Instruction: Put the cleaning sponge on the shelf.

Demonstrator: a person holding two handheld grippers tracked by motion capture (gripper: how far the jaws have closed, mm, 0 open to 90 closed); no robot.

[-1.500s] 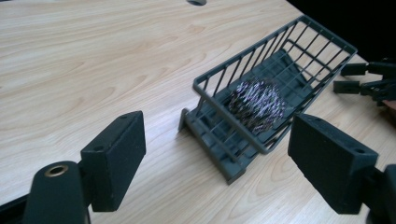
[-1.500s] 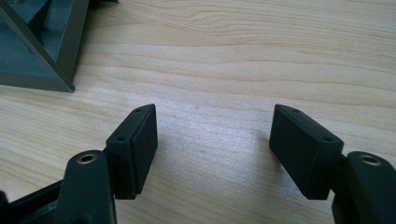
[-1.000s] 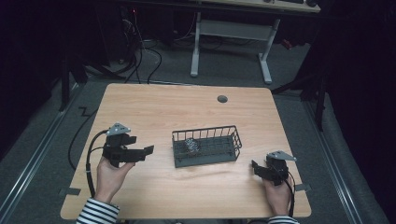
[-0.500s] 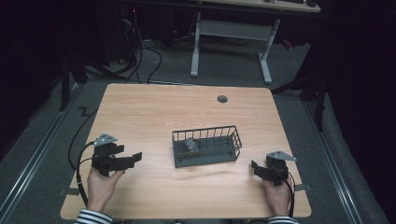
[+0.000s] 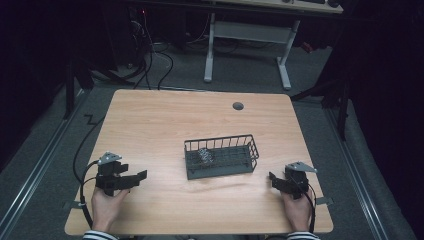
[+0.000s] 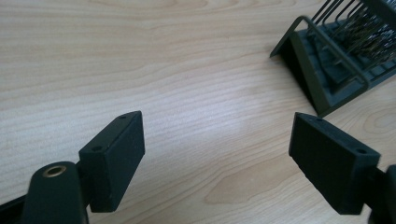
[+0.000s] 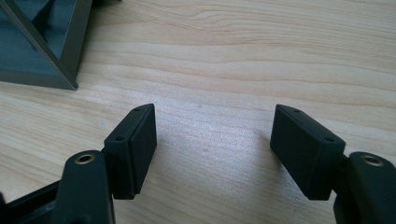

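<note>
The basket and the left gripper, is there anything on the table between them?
Nothing. In the high view, only bare wood of the table separates the left gripper from the wire basket. The left gripper view shows the same.

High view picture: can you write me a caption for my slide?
Two hand-held grippers, left and right, rest open on a wooden table either side of a dark wire basket.

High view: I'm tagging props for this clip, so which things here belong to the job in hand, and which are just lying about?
Part of the job:
- wire basket
- metal bits in the basket
- left gripper, fingers open, nothing held
- right gripper, fingers open, nothing held

Just lying about:
- cable hole in the table
- white desk frame behind
- floor cables
</note>
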